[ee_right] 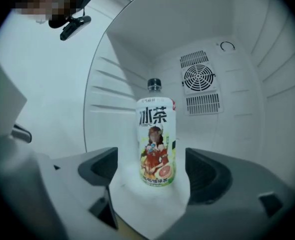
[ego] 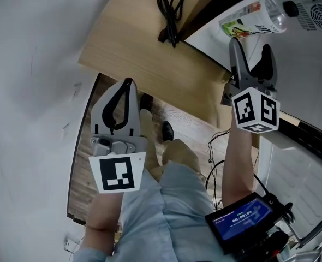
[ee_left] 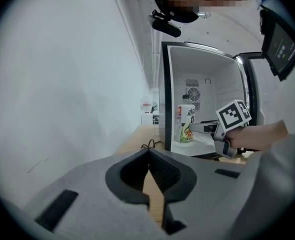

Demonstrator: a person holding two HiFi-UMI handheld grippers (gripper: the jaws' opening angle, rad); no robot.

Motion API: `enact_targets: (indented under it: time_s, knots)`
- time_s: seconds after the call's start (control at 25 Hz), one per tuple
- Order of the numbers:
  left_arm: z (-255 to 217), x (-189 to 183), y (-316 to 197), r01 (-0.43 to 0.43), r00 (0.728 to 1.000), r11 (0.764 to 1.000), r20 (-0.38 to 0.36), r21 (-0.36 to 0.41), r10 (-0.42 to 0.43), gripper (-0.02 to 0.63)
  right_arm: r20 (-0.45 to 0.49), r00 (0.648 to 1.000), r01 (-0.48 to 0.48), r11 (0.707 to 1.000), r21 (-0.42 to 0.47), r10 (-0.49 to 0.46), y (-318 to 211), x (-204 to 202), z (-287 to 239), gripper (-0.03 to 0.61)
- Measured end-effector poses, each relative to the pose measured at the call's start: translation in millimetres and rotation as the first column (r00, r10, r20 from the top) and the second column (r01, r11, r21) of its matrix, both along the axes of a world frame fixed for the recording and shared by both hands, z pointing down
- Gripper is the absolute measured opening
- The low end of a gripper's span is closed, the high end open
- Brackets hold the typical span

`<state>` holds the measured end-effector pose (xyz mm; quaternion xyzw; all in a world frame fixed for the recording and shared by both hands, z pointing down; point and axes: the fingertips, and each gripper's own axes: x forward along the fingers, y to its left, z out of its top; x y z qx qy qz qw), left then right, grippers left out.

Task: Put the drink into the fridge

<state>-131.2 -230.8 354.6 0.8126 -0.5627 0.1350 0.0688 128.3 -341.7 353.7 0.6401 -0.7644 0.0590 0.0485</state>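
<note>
Left tool (ego: 127, 83) held low, jaws together; right tool (ego: 251, 47) extended, jaws wide apart.

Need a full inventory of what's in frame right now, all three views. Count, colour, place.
drink bottle: one, white-green label, black cap, upright on the fridge floor
fridge: one, white inside, open, on the counter
fan grille: one, white, fridge back wall
counter: one, light wood, along the white wall
cable: one, black, bunched on the counter beside the fridge
screen device: one, black with blue display, near the right forearm
left gripper: one, grey, jaws together, empty, off the counter edge
right gripper: one, grey, jaws apart either side of the drink bottle, not touching it
</note>
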Motion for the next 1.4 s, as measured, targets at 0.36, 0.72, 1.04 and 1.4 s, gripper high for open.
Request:
enact_targets:
  time_s: [0.36,0.72,1.04,1.4]
  knots:
    - [-66,24,42,0.03,1.0,0.994,-0.01,0.107,-0.029,0.008,0.051,0.981,0.185,0.983,0.014,-0.185,100,-36,-42,0.273]
    - [-131,48,76,0.042,0.999,0.976,0.006,0.215,-0.044,0.009,0.041,0.95,0.306,0.949,0.072,-0.31,161,-67,-97,0.018]
    - [-167,39,80,0.079,0.996,0.959,0.013,0.274,-0.086,0.008,-0.079,0.931,0.364,0.92,0.148,-0.356,175,-93,-139,0.005]
    - [-178,49,76,0.069,0.997,0.952,0.006,0.298,-0.075,0.009,-0.095,0.93,0.365,0.915,0.169,-0.354,178,-91,-149,0.005]
